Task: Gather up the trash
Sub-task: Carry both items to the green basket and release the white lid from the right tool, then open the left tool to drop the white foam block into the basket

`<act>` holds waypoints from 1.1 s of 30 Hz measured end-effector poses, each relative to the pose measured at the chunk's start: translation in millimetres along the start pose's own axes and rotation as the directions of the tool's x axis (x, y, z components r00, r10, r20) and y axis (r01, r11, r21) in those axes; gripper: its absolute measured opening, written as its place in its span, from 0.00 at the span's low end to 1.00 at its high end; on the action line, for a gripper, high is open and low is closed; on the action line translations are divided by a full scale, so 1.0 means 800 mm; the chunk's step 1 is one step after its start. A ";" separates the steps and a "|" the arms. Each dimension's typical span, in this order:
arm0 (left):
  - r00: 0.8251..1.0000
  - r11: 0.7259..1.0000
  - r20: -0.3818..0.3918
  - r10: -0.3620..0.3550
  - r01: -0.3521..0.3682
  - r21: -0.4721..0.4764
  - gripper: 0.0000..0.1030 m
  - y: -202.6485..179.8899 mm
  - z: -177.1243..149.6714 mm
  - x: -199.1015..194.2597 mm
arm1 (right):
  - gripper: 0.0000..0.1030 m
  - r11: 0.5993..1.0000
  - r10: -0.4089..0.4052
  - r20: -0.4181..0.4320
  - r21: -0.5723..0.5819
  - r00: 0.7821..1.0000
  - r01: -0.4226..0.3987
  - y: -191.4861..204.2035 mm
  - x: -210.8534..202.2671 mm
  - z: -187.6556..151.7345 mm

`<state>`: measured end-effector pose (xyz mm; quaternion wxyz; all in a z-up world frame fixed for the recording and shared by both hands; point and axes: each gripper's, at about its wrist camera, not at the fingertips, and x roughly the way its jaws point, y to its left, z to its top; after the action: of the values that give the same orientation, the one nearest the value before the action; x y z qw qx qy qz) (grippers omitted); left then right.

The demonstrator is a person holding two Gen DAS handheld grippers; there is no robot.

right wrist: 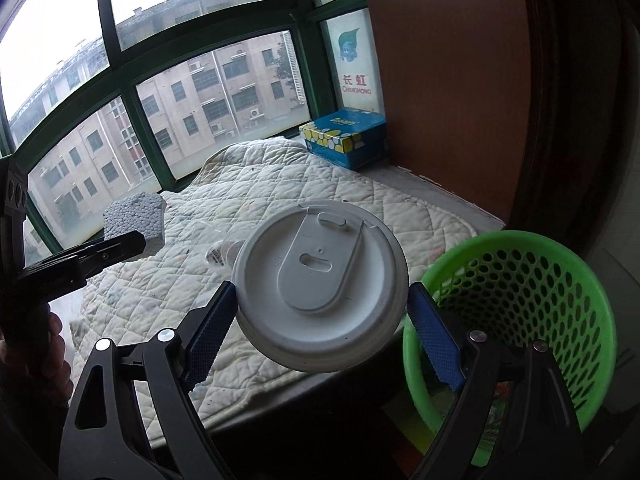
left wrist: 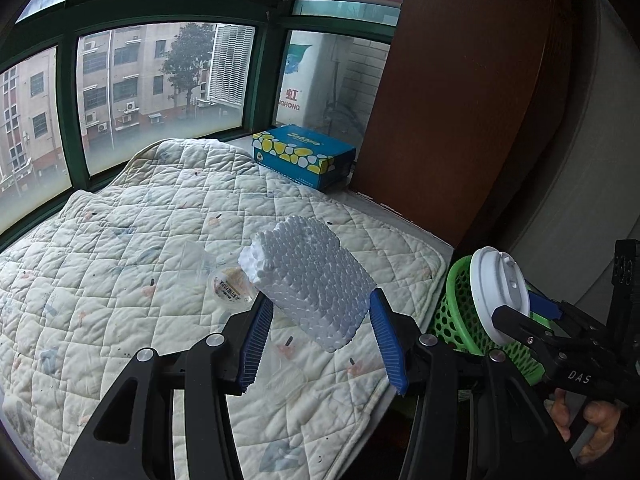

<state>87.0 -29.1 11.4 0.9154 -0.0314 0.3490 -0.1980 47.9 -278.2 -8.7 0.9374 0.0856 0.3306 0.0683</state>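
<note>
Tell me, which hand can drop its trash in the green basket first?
Probably the right. The right gripper, holding the white cup lid, is right beside the green basket. The left gripper, holding the foam block, is over the quilt, farther away.

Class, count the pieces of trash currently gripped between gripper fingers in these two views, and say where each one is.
2. A white foam block in the left gripper, over the quilt; a white cup lid in the right gripper, beside the green basket.

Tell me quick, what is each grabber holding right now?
Left gripper: shut on the white bumpy foam block.
Right gripper: shut on the white round lidded paper cup, beside the green mesh plastic basket.
</note>
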 end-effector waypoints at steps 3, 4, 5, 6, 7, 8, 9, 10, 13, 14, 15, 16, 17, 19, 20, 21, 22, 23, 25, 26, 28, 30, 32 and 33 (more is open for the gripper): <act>1.000 1.000 -0.005 -0.023 0.023 0.012 0.47 -0.014 0.003 0.008 | 0.82 0.999 -0.037 -0.002 0.027 0.999 0.037 -0.021 -0.005 -0.005; 1.000 0.999 -0.007 -0.030 0.030 0.018 0.47 -0.019 0.005 0.011 | 0.82 0.998 -0.052 -0.002 0.034 0.999 0.052 -0.028 -0.007 -0.007; 0.999 0.999 -0.009 -0.038 0.038 0.025 0.47 -0.024 0.006 0.013 | 0.82 0.997 -0.064 -0.003 0.042 0.998 0.064 -0.035 -0.010 -0.008; 0.999 0.998 -0.012 -0.047 0.047 0.032 0.47 -0.031 0.008 0.016 | 0.82 0.996 -0.078 -0.004 0.051 0.997 0.078 -0.043 -0.012 -0.009; 0.999 0.998 -0.014 -0.052 0.053 0.041 0.47 -0.037 0.008 0.017 | 0.82 0.994 -0.092 -0.007 0.061 0.996 0.093 -0.051 -0.014 -0.011; 0.998 0.997 -0.016 -0.057 0.058 0.050 0.47 -0.043 0.009 0.020 | 0.82 0.992 -0.105 -0.010 0.069 0.994 0.105 -0.059 -0.017 -0.013; 0.998 0.996 -0.019 -0.065 0.066 0.058 0.47 -0.050 0.010 0.023 | 0.82 0.990 -0.118 -0.013 0.079 0.993 0.118 -0.068 -0.019 -0.015; 0.997 0.995 -0.022 -0.071 0.072 0.064 0.47 -0.055 0.011 0.026 | 0.82 0.988 -0.130 -0.015 0.087 0.991 0.131 -0.075 -0.021 -0.016; 0.996 0.993 -0.033 -0.086 0.089 0.081 0.47 -0.070 0.014 0.034 | 0.82 0.981 -0.163 -0.017 0.106 0.986 0.164 -0.096 -0.028 -0.020; 0.995 0.992 -0.036 -0.092 0.094 0.088 0.47 -0.076 0.015 0.037 | 0.82 0.978 -0.171 -0.019 0.113 0.985 0.173 -0.102 -0.030 -0.021; 0.995 0.991 -0.039 -0.095 0.099 0.095 0.47 -0.081 0.016 0.038 | 0.82 0.976 -0.180 -0.021 0.121 0.983 0.182 -0.109 -0.032 -0.022; 0.994 0.990 -0.041 -0.098 0.102 0.101 0.47 -0.086 0.017 0.040 | 0.82 0.973 -0.189 -0.022 0.128 0.982 0.190 -0.115 -0.034 -0.023; 0.994 0.989 -0.044 -0.102 0.107 0.107 0.47 -0.092 0.018 0.043 | 0.82 0.971 -0.195 -0.024 0.134 0.980 0.197 -0.120 -0.034 -0.024; 0.993 0.987 -0.049 -0.109 0.114 0.117 0.47 -0.101 0.019 0.046 | 0.83 0.967 -0.207 -0.026 0.146 0.978 0.208 -0.130 -0.037 -0.026; 0.992 0.986 -0.051 -0.113 0.118 0.122 0.47 -0.105 0.019 0.047 | 0.83 0.965 -0.214 -0.028 0.152 0.976 0.216 -0.134 -0.038 -0.027; 0.992 0.985 -0.053 -0.117 0.123 0.123 0.47 -0.110 0.020 0.049 | 0.83 0.963 -0.218 -0.028 0.157 0.975 0.220 -0.138 -0.040 -0.028; 0.991 0.984 -0.057 -0.123 0.129 0.125 0.47 -0.114 0.021 0.050 | 0.84 0.961 -0.222 -0.028 0.164 0.975 0.224 -0.142 -0.041 -0.030; 0.990 0.983 -0.059 -0.128 0.134 0.129 0.47 -0.118 0.022 0.053 | 0.84 0.959 -0.225 -0.030 0.172 0.974 0.227 -0.146 -0.041 -0.031; 0.988 0.980 -0.066 -0.136 0.144 0.138 0.47 -0.127 0.020 0.055 | 0.84 0.956 -0.226 -0.034 0.186 0.974 0.228 -0.154 -0.042 -0.034; 0.988 0.979 -0.070 -0.140 0.149 0.142 0.47 -0.133 0.020 0.058 | 0.84 0.953 -0.231 -0.035 0.192 0.972 0.233 -0.158 -0.043 -0.036; 0.986 0.976 -0.078 -0.146 0.156 0.151 0.47 -0.140 0.020 0.062 | 0.84 0.951 -0.235 -0.037 0.199 0.971 0.237 -0.164 -0.044 -0.038; 0.984 0.973 -0.085 -0.155 0.167 0.158 0.47 -0.147 0.019 0.067 | 0.85 0.949 -0.237 -0.038 0.203 0.971 0.240 -0.170 -0.043 -0.037; 0.982 0.970 -0.095 -0.162 0.176 0.166 0.47 -0.155 0.019 0.072 | 0.86 0.948 -0.242 -0.035 0.204 0.970 0.244 -0.174 -0.045 -0.038; 0.981 0.969 -0.099 -0.164 0.179 0.169 0.47 -0.159 0.019 0.075 | 0.87 0.947 -0.246 -0.034 0.206 0.969 0.248 -0.176 -0.045 -0.038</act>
<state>93.9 -170.4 10.3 0.8785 0.0286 0.3641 -0.3080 11.0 -419.0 -39.3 0.9231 0.1412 0.3477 -0.0844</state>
